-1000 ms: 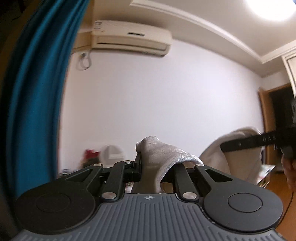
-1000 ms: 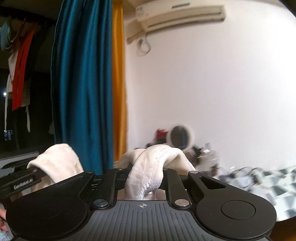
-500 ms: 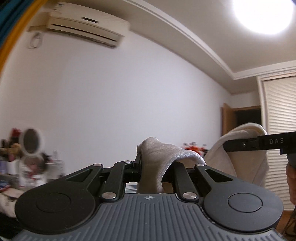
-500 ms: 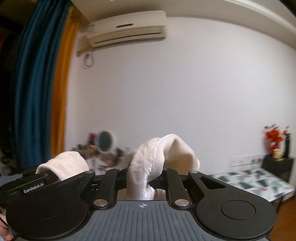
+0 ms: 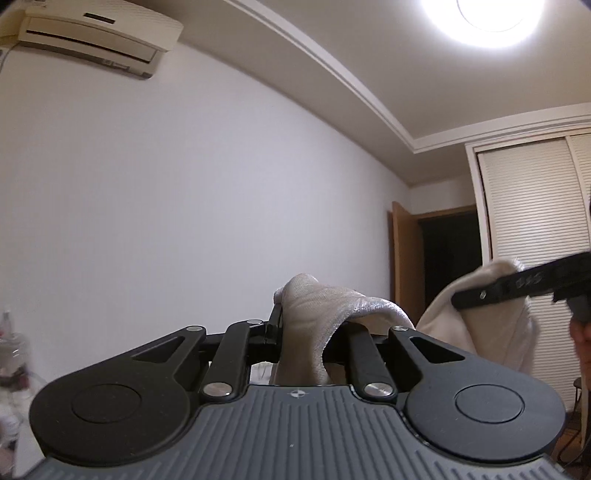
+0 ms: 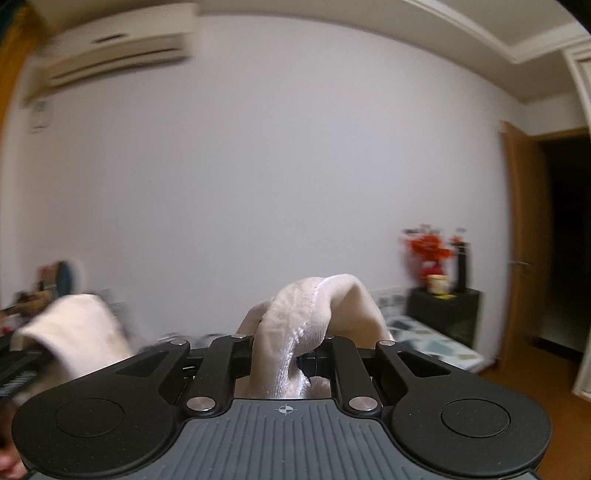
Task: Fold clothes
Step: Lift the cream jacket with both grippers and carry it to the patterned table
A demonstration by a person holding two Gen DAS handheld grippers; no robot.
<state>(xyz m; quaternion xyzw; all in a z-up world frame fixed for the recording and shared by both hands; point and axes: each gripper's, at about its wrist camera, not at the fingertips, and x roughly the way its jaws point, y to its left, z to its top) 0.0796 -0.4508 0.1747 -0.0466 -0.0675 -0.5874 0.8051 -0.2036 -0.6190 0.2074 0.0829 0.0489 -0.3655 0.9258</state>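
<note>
Swung right past the air conditioner (image 5: pixel 96 35) toward the wardrobe (image 5: pixel 532 258), each hand-held gripper (image 5: pixel 314 328) (image 6: pixel 291 343) pinches the white garment (image 5: pixel 325 310).

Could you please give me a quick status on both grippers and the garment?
Left gripper and right gripper both shut on the white fleecy garment. Garment lifted, facing bare wall. Nothing obstructing.

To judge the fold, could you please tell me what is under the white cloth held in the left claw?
The white cloth drapes over the left claw, hiding its fingertips. Below hangs more cloth; any surface underneath is blocked by the claw's body.
</note>
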